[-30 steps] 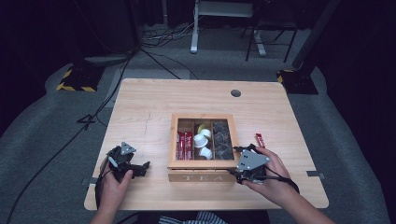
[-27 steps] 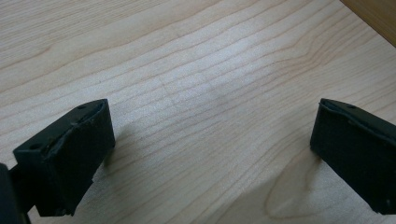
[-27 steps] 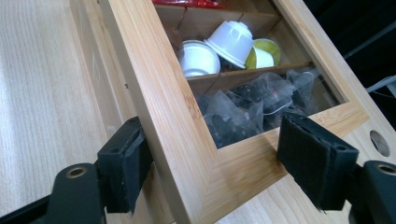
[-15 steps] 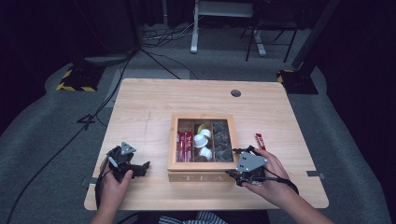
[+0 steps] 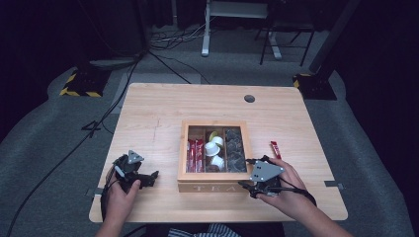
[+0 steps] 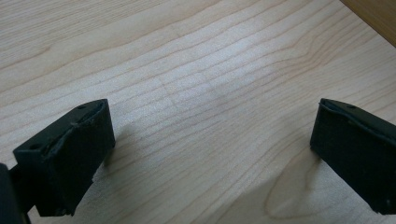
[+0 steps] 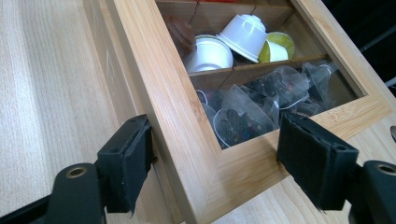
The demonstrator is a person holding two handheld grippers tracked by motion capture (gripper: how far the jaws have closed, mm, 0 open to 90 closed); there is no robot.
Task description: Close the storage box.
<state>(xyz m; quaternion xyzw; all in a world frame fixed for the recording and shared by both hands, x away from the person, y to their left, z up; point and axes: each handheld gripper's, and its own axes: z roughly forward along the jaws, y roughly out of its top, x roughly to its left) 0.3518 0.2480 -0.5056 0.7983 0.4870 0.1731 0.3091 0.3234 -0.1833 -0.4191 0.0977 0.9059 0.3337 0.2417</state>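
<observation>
Nothing moves since earlier frames; both hands hold position; work not yet advanced. Right gripper (image 7: pixel 212 168) jaws wide, straddling near right corner of tea box (image 5: pixel 214 186) lid frame, pads not pressing. Left gripper (image 6: pixel 210 154) wide open, empty, over bare tabletop (image 5: pixel 158 113) near front-left corner. Red sachet (image 5: pixel 275 149) lies beside box's right side. Dark room; grey carpet; cables behind.

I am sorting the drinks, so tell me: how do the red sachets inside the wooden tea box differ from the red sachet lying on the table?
The red sachets in the wooden tea box are several, packed side by side in the left compartment; the loose red sachet is single. The boxed ones sit inside the wooden tea box; the loose one lies flat on the light wooden table, right of the box. Both are red, narrow stick packs.
</observation>
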